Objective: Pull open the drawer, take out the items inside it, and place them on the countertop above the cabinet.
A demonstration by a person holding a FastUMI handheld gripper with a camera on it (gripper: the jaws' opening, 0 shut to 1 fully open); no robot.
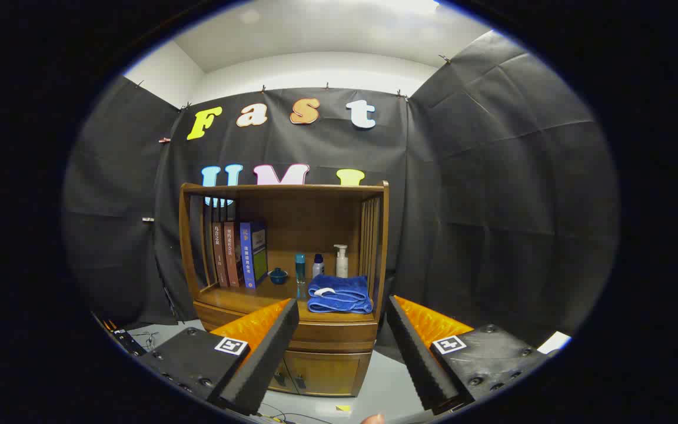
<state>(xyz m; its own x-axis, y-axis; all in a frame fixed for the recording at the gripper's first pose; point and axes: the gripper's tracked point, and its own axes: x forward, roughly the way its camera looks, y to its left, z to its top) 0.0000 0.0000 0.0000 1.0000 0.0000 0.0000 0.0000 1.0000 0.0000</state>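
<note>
Wooden cabinet (285, 247) standing against the booth wall, well ahead of the fingers. Drawer (327, 337) under the counter (239, 297), closed, seen between the fingers. Gripper (342, 330) fingers spread wide, holding nothing, well apart from the cabinet. Folded blue towel (339, 294) on the counter's right side. Three upright books (239, 253) at left. Pump bottle (341, 262), two small bottles (309, 267), small blue bowl (278, 275) behind the towel.
</note>
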